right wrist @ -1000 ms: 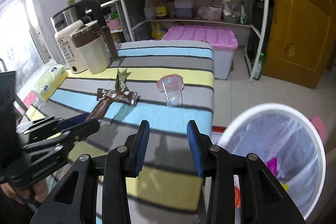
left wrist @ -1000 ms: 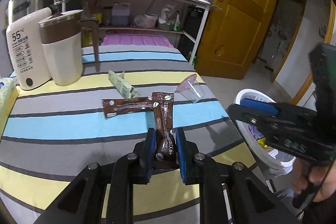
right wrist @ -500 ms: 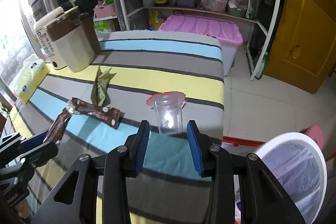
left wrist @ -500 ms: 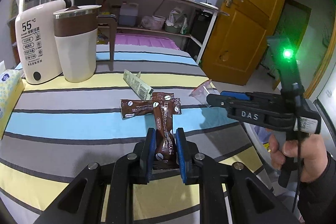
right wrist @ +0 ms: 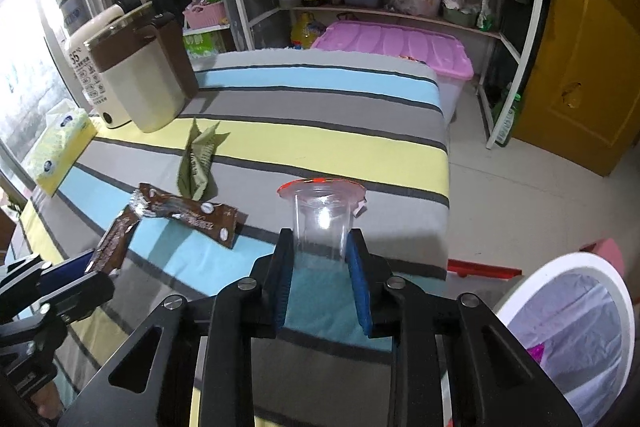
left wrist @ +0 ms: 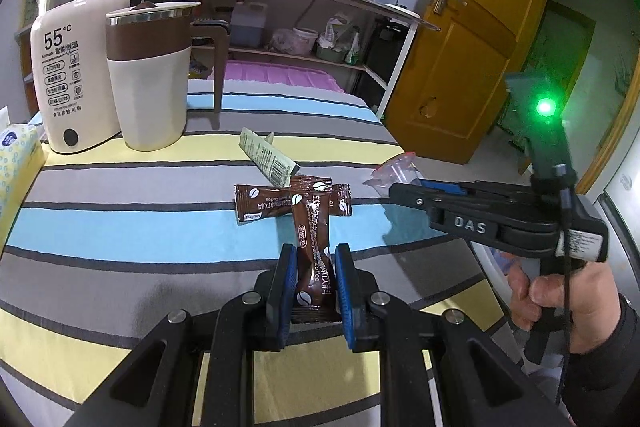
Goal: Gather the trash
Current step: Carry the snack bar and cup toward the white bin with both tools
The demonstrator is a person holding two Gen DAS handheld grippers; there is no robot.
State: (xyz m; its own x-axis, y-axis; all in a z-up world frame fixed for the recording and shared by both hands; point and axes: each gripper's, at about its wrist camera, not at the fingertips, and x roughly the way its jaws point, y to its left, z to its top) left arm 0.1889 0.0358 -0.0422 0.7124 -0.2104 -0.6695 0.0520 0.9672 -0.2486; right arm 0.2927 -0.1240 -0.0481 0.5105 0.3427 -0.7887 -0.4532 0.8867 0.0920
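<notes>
The left hand-held gripper (left wrist: 314, 285) is pinched on a coffee sachet (left wrist: 312, 239) for removal. The right hand-held gripper (right wrist: 323, 259) is spread about the plastic cup (right wrist: 322, 223); the bin (right wrist: 576, 323) stands at 4 o'clock, off the table (right wrist: 320, 99).

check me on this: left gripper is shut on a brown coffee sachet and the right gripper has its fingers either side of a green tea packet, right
Not quite. The left gripper is shut on the brown coffee sachet, but the right gripper brackets the clear plastic cup, as the right wrist view shows. The green packet lies untouched further back.

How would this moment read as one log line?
left gripper: shut on coffee sachet | right gripper: open around plastic cup | bin: waiting
</notes>
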